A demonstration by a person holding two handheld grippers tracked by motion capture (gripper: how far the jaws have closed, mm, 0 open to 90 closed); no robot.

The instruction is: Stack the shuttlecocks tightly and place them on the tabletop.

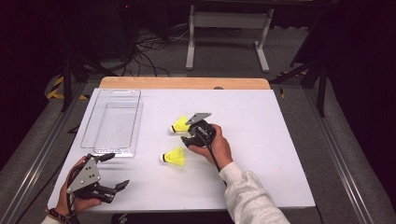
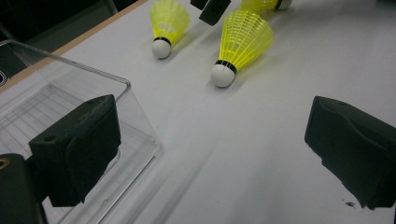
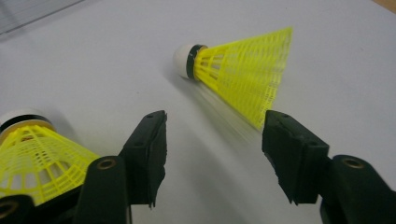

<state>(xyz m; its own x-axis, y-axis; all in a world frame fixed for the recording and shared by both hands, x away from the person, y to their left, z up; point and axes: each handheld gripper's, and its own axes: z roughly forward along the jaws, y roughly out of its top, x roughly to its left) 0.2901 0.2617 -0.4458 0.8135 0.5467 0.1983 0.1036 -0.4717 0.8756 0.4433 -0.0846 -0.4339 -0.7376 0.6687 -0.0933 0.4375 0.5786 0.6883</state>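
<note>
High view: both shuttlecocks [image 1: 179, 125] still lie mid-desk [image 1: 261, 154], the clear tray [image 1: 113, 122] near the left edge holding none. Right gripper [image 1: 192, 132] fingers gape before one; left gripper [image 1: 112, 172] waits open.

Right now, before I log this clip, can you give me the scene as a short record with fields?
surface: white table
container: clear plastic tray, at the table's left, nothing visible inside
far shuttlecock: yellow, lying on its side, just ahead of the right gripper
near shuttlecock: yellow, lying on its side, apart from both grippers
right gripper: open, fingers pointing at the far shuttlecock, not touching it
left gripper: open, holding nothing, near the tray's front corner
work in hand: reach for the far shuttlecock, not yet gripped
</note>
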